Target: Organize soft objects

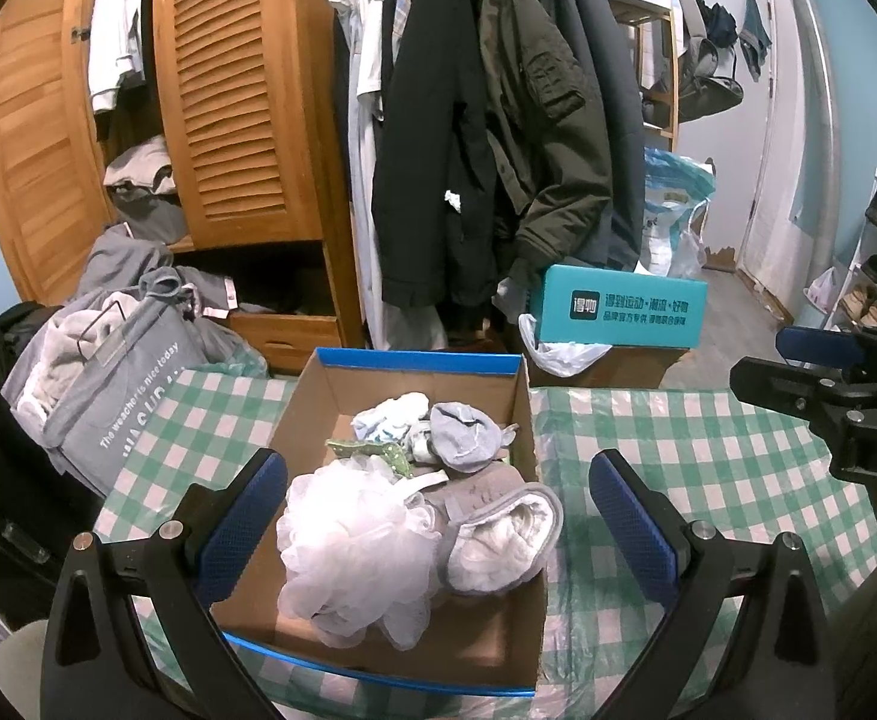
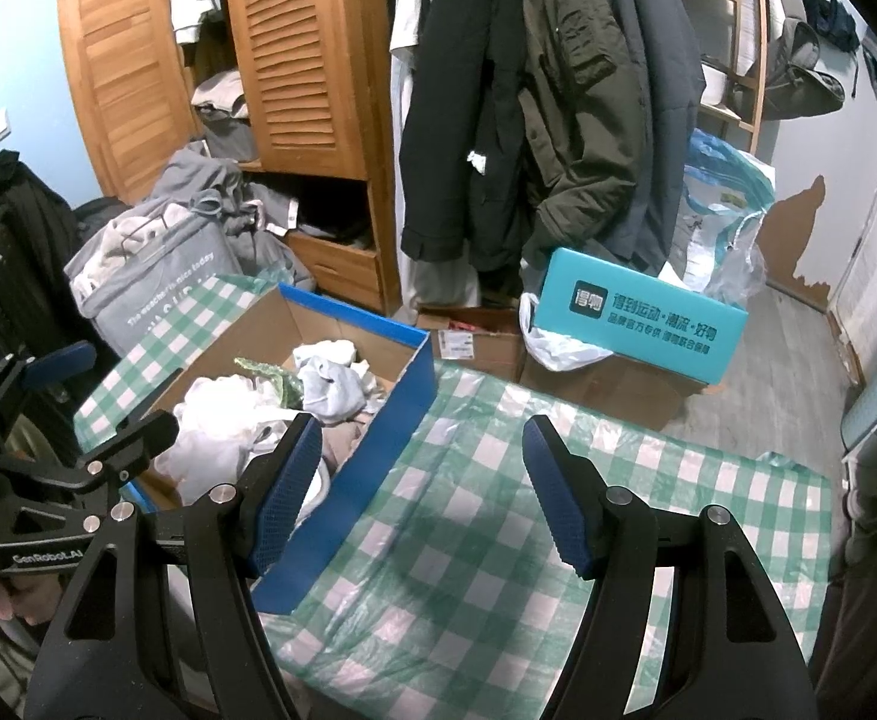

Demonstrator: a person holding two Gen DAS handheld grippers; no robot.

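The left gripper is hanging with fingers spread, empty, over the cardboard box on the bench; the right gripper is likewise gaping over bare cloth. The mesh pouf is looking light and squashy, best pinched mid-bunch. The fleece slipper and socks are crowding it, the box walls hemming approach.

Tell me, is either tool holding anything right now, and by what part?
Nothing is held. The left tool stands open above the box of soft things, and the right tool stands open over the checked cloth.
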